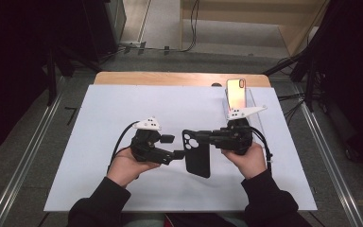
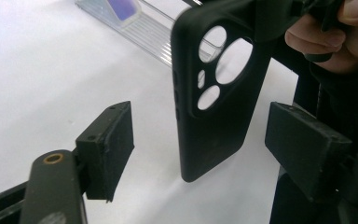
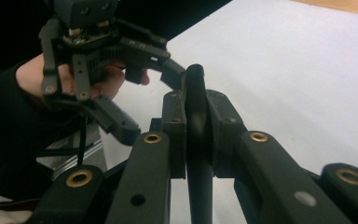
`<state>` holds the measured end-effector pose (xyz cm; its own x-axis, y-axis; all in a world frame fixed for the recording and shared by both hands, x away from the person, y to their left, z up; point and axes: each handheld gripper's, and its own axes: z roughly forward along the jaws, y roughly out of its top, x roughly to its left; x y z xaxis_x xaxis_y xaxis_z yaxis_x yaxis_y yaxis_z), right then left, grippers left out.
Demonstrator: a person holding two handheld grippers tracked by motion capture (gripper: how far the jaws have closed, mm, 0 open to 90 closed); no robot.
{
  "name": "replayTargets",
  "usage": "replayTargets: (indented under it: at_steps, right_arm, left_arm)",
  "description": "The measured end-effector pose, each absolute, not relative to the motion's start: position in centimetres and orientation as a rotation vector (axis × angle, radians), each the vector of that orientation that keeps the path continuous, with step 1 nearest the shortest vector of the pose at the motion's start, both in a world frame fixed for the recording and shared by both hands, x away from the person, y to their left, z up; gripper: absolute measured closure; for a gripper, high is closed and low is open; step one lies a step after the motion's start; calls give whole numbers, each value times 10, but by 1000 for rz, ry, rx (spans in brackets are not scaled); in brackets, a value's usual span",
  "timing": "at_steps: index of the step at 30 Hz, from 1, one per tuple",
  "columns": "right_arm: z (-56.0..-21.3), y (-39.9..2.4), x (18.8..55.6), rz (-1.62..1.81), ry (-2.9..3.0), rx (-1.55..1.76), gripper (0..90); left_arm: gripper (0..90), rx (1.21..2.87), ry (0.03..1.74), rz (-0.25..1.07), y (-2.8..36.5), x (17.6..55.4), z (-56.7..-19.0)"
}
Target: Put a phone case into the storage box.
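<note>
Upper end of black phone case (image 2: 216, 100) hidden behind right gripper (image 2: 279, 18) at one o'clock. Clear stand (image 2: 140, 28) cut off at twelve o'clock edge. Case (image 3: 198, 135) seen edge-on, lower end cropped at six o'clock.

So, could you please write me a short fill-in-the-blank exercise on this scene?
1. The right gripper is shut on a ____ phone case.
2. The left gripper has its jaws ____, the case between them untouched.
3. The phone leans in a clear ____ at the table's far right.

Missing words: black; open; stand
</note>
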<state>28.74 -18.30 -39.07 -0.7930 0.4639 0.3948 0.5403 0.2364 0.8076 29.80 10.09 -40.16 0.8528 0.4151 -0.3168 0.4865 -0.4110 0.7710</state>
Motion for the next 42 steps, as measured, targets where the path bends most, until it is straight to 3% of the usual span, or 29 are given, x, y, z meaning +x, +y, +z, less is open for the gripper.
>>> replayTargets:
  at_steps: [2,17,33,42]
  right_arm:
    - [-391,-182,287,-1618,-2416,-973,769]
    - [-396,-179,290,-1621,-2372,-854,769]
    - [-399,-169,292,-1597,-2365,-723,769]
    - [-400,-171,293,-1615,-2337,-682,762]
  left_arm:
    - [301,2041,650,-109,103,299,-399]
    - [321,2053,554,-135,103,305,-388]
    - [597,2046,498,-226,103,306,-389]
    - [685,2047,435,-265,107,306,-390]
